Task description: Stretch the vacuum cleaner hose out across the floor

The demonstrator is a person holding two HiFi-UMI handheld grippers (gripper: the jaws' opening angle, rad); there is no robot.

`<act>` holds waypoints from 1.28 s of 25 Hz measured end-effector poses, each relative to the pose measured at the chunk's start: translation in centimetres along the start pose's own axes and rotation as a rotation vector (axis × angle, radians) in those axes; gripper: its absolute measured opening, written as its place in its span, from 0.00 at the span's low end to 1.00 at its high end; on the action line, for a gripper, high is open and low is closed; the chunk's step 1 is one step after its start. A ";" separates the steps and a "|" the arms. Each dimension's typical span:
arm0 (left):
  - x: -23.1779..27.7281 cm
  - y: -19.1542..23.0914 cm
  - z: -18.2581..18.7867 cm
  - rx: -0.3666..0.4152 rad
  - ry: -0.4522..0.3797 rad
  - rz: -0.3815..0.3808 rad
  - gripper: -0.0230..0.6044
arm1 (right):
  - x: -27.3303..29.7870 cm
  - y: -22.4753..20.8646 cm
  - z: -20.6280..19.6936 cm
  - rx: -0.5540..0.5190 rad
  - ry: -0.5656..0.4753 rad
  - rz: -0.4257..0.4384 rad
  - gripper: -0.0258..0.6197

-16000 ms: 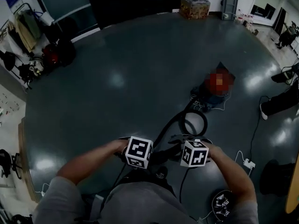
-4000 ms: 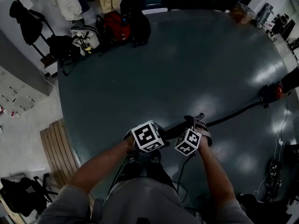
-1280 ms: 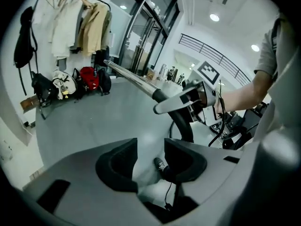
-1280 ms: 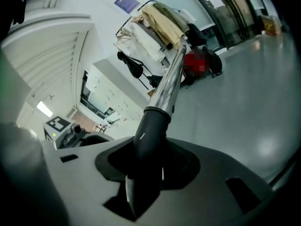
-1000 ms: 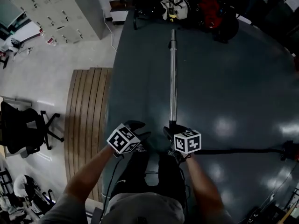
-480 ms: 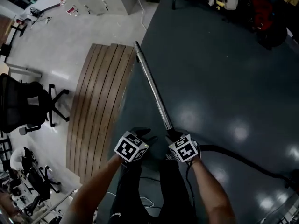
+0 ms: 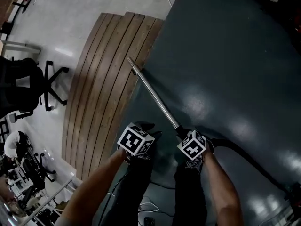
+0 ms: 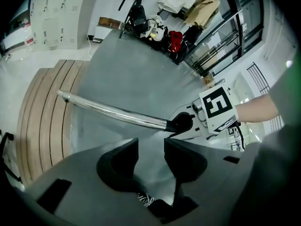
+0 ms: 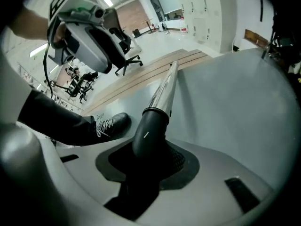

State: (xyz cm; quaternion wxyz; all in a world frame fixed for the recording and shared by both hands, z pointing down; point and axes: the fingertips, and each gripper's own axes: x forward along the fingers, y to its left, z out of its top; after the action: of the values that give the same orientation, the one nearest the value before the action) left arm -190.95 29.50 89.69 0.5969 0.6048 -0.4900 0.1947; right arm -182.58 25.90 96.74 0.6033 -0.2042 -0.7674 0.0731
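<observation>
- the metal tube point(image 7: 155, 98) has swung round since a second ago. back then it pointed at the bags by the wall, now its tip sits over the edge of the wooden boards point(image 7: 101, 79). both grippers look lower too
- right gripper point(image 9: 148, 160) is clamped on the black handle point(image 9: 149, 126) where the tube ends, jaws snug on both sides of it
- left gripper point(image 8: 151, 150) has nothing in it. its jaws stand partly apart, with only floor showing through the gap. it hangs just beside the right one, not touching the tube
- the hose point(image 7: 249, 160) leaves the handle and runs across the dark floor point(image 7: 225, 65) toward the lower right of the head view. it goes fairly straight and passes out of sight near the frame edge
- the boards lie along the left edge of the dark floor, right under the tube's tip
- an office chair point(image 7: 28, 86) stands on the pale floor past the boards, well apart from the tube
- the person's dark trouser legs and a laced shoe point(image 9: 110, 123) are just below the grippers
- the bags and coats point(image 8: 162, 27) sit at the far end of the dark floor in the left gripper view
</observation>
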 end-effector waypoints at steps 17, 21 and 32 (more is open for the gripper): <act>8.2 8.7 -2.4 -0.072 0.018 -0.020 0.33 | 10.0 -3.0 -1.0 -0.082 0.076 0.240 0.25; 8.6 7.8 -4.1 -0.078 0.048 -0.040 0.33 | 11.8 -1.3 -2.1 -0.108 0.140 0.205 0.25; 6.7 5.1 -4.2 -0.043 0.055 -0.069 0.33 | 7.6 -1.3 0.6 0.067 -0.019 0.105 0.43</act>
State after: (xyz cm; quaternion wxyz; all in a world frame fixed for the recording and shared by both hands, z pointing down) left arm -190.73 31.92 98.77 0.6292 0.6029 -0.4563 0.1800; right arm -184.87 27.86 103.84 0.5977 -0.2232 -0.7586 0.1321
